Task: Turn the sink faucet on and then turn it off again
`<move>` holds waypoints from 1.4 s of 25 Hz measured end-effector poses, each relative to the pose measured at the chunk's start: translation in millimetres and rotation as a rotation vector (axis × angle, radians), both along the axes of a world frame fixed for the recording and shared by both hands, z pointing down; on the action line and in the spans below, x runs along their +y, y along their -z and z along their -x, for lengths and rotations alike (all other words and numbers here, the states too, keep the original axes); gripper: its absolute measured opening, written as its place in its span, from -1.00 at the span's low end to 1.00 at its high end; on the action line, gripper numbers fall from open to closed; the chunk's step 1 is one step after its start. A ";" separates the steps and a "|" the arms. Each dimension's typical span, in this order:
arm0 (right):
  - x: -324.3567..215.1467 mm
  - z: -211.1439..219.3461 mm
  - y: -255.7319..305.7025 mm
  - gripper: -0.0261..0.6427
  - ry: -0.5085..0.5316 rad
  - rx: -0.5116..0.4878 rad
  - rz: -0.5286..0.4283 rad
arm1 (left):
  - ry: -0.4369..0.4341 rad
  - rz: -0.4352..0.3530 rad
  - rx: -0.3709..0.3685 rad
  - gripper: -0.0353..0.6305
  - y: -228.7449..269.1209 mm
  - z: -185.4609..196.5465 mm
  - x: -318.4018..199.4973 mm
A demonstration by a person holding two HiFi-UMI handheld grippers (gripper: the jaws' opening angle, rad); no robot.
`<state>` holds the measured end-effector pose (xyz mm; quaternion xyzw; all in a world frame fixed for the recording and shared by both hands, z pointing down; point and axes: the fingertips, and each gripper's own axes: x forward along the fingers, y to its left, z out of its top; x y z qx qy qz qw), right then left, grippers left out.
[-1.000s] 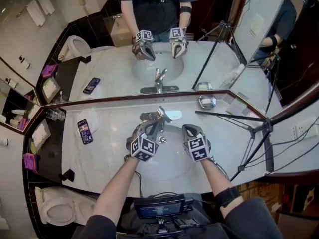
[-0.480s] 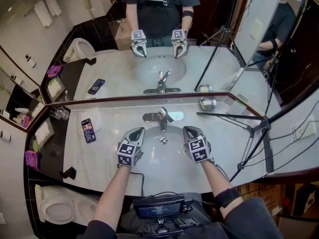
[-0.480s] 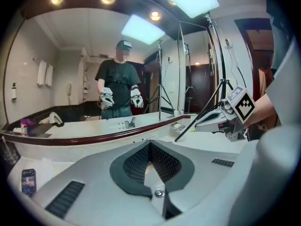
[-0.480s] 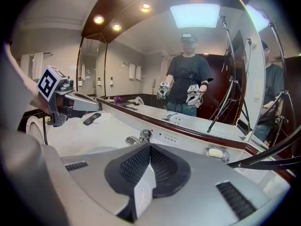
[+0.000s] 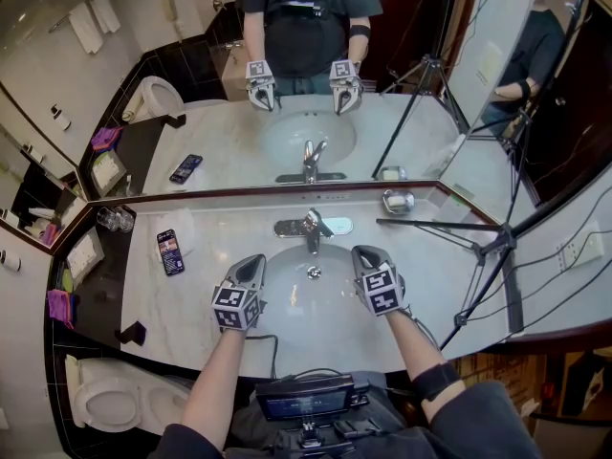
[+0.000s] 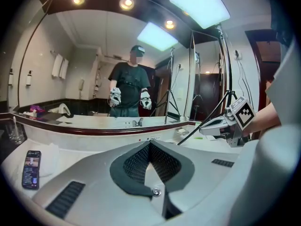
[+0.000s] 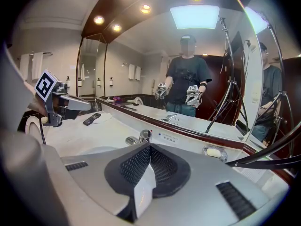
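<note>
I reach both forearms in over the sink's (image 5: 308,304) front edge, one gripper at each side of the basin. My left gripper (image 5: 251,262) has its jaws pressed together, and so does my right gripper (image 5: 364,254) (nothing is caught in either). The faucet (image 5: 312,228) stands at the back rim, beyond and between both tips, clear of them.
</note>
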<state>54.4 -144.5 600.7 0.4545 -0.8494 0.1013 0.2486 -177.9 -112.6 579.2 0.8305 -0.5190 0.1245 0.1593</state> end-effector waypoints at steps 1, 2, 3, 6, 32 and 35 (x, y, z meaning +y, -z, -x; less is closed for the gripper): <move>-0.1 0.0 -0.1 -0.85 0.000 0.001 0.000 | 0.004 0.002 0.001 -0.89 -1.3 1.0 0.7; -0.2 -0.1 -0.2 -0.85 0.000 0.001 0.000 | 0.008 0.004 0.001 -0.89 -2.4 1.7 0.8; -0.5 -0.3 -0.5 -0.85 0.000 0.002 0.000 | 0.011 0.004 -0.001 -0.89 -3.4 1.9 0.6; -1.0 -0.2 -2.2 -0.85 0.000 0.002 0.005 | 0.006 0.003 -0.008 -0.89 -5.6 0.1 -0.9; -19.1 -11.6 -21.2 -0.85 -0.022 0.004 0.041 | -0.312 -0.095 -0.256 -0.48 -2.2 -91.2 -59.0; -19.6 -13.9 -25.5 -0.85 -0.026 0.007 0.050 | -0.380 -0.105 -0.333 -0.38 -15.0 -107.8 -62.8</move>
